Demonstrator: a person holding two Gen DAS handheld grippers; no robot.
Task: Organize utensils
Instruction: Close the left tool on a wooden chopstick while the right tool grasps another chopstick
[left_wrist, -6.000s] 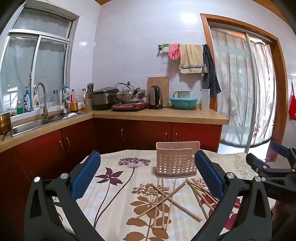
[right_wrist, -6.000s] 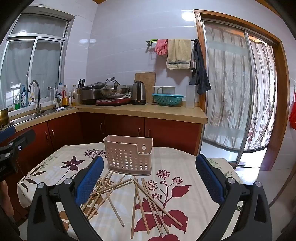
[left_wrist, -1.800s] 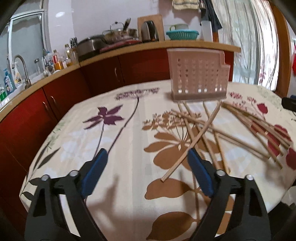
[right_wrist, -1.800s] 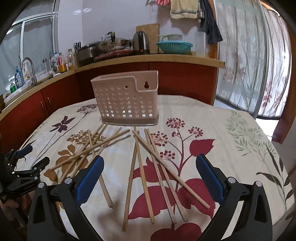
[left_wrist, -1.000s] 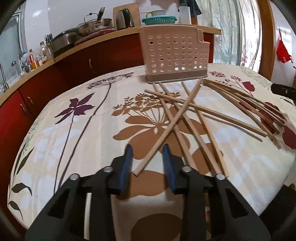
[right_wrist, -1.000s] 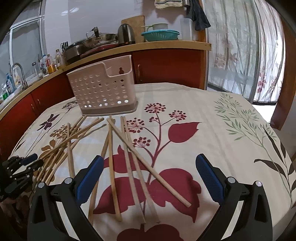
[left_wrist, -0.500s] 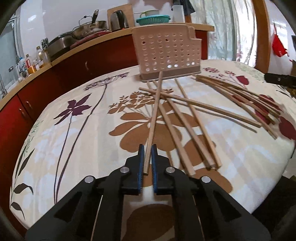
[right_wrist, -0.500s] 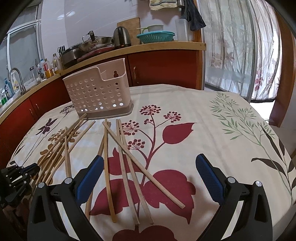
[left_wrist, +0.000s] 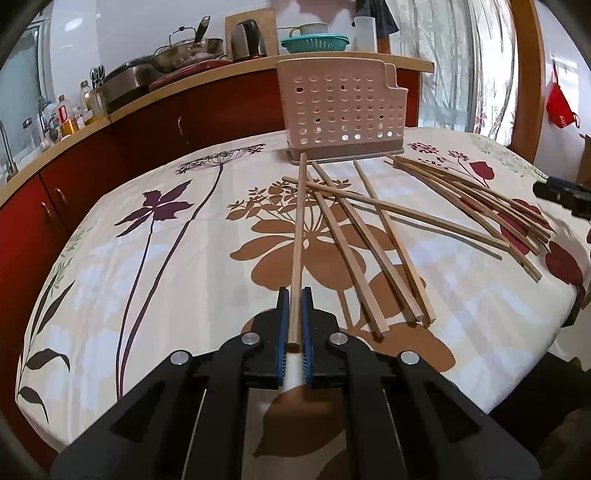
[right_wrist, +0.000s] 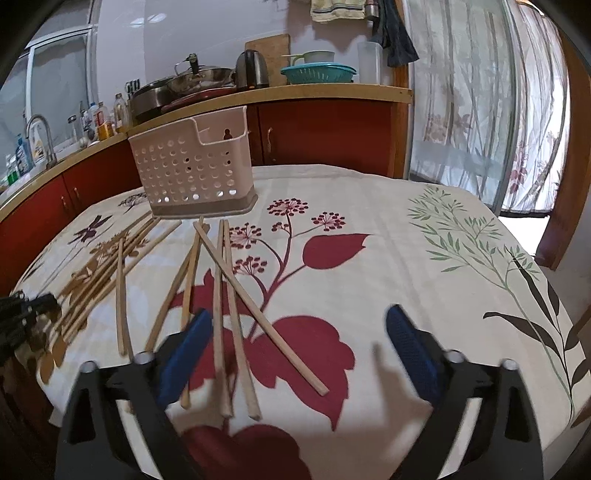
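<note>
one chopstick (left_wrist: 297, 236) pinched in left claw (left_wrist: 294, 325), pointing ahead

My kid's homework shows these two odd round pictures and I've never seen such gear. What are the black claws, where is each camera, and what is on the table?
No robot here: a person holds a two-finger gripper in each hand, with a wide-angle camera on each looking along the fingers. In the left view, the left gripper is shut on one wooden chopstick. In the right view, the right gripper is open, holding nothing. More loose wooden chopsticks lie scattered on the flower-print tablecloth, in front of a pale pink perforated plastic utensil basket.
</note>
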